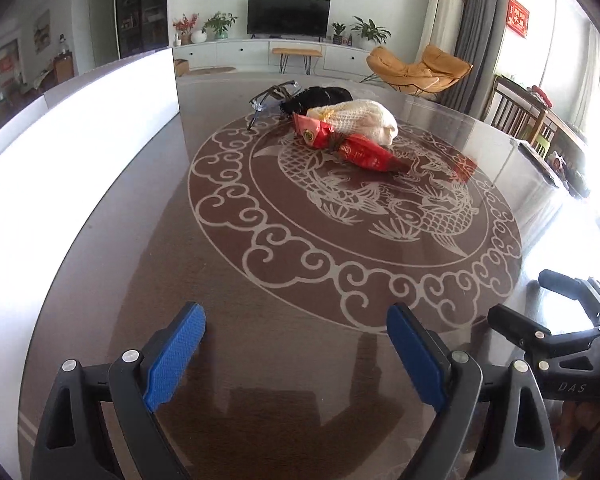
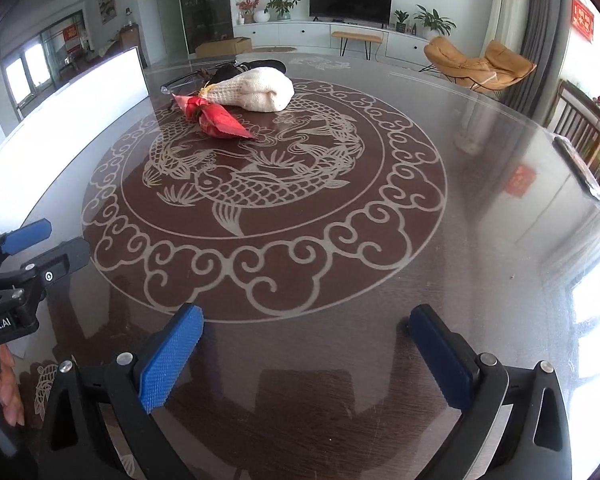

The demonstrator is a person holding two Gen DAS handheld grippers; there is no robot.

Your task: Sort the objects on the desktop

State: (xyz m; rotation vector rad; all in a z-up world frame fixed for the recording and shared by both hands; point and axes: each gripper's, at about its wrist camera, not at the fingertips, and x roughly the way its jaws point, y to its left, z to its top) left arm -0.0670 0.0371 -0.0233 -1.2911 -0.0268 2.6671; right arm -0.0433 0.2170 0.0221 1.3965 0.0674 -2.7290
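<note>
On the far side of the desk (image 1: 284, 360), past the middle of its fish-and-cloud pattern, the things I have to sort lie in one heap. A cream knitted bundle (image 1: 364, 120) sits on top and towards the right. A red foil packet (image 1: 352, 146) leans against its near side and points towards me and to the right. A dark item (image 1: 320, 96) lies behind the two, touching them; I cannot tell what it is. A pair of glasses (image 1: 272, 96) lies at the heap's left end, one arm reaching out over the pattern.

My left tongs (image 1: 296, 356) hang over the bare near edge of the desk, well apart from the heap, blue pads spread wide with nothing between them. My right tongs (image 2: 306, 356) hang just beside them at the same near edge, spread as wide as they go and also empty. Each pair shows at the edge of the other's view. A white panel (image 1: 80, 128) stands upright along the left edge of the desk.
</note>
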